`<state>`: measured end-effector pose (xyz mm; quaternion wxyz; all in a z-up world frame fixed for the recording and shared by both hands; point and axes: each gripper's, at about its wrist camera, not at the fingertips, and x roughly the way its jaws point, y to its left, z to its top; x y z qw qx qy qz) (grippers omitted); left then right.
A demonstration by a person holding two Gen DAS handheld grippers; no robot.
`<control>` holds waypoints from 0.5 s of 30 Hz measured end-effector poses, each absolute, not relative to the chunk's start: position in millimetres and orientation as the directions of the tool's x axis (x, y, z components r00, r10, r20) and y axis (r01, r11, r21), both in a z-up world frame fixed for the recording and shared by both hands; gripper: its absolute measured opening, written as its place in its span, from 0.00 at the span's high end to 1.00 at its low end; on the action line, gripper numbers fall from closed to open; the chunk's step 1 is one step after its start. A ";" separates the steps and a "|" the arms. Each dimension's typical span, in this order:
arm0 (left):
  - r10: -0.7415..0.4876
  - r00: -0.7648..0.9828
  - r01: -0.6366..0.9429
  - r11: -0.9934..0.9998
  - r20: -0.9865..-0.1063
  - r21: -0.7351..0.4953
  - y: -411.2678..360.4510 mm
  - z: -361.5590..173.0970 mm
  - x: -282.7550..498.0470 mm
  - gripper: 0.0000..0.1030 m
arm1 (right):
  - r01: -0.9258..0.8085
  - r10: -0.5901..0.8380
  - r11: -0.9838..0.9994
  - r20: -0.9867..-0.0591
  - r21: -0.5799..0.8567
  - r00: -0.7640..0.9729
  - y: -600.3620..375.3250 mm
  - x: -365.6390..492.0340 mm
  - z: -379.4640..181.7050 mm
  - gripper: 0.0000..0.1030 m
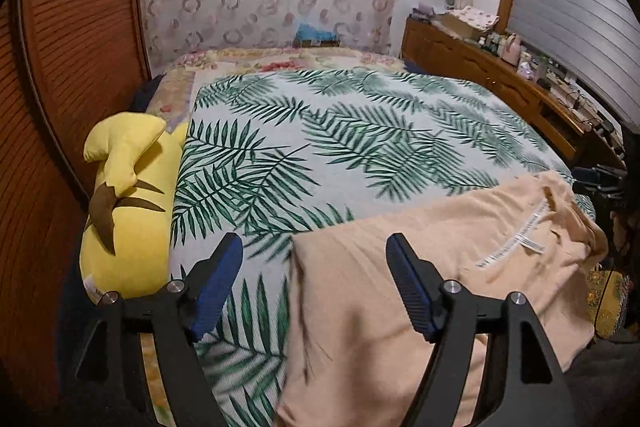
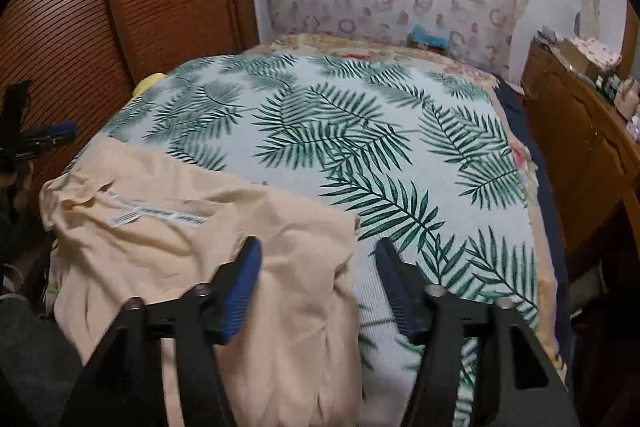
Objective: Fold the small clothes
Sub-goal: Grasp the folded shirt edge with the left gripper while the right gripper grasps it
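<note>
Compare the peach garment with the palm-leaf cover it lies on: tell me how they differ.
The peach garment is plain, with no print; the palm-leaf cover bears green fronds on white. The garment is wrinkled and bunched, with a white label showing; the cover lies smooth. The garment takes up only the near edge and hangs over it; the cover spans most of the bed. Both are cloth, and neither is gripped.

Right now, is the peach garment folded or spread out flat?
Folded, at least partly. The peach garment lies doubled on the leaf-print cover, its inside care label facing up, with a straight edge showing. Neither gripper holds it.
</note>
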<state>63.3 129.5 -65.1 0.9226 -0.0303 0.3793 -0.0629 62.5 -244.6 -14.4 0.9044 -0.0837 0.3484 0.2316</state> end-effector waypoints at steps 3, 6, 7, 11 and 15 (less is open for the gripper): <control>-0.142 0.689 0.096 0.990 -0.711 -0.104 130.9 -70.3 72.4 0.27 | -0.473 0.361 0.881 -0.683 0.027 0.634 -238.7 77.7 -21.3 0.38; -0.153 0.668 0.109 0.988 -0.728 -0.107 129.2 -77.4 78.8 0.28 | -0.472 0.354 0.882 -0.693 0.023 0.629 -231.8 87.7 -25.8 0.38; -0.162 0.659 0.112 0.987 -0.734 -0.117 129.4 -80.0 80.6 0.31 | -0.473 0.354 0.881 -0.698 0.024 0.623 -229.4 91.9 -28.4 0.38; -0.191 0.614 0.110 0.982 -0.766 -0.156 129.4 -93.6 88.3 0.51 | -0.474 0.362 0.879 -0.711 0.045 0.603 -227.2 102.0 -37.1 0.38; -0.211 0.599 0.123 0.978 -0.772 -0.171 127.1 -99.8 88.3 0.55 | -0.487 0.379 0.871 -0.709 0.057 0.595 -222.0 104.8 -42.5 0.38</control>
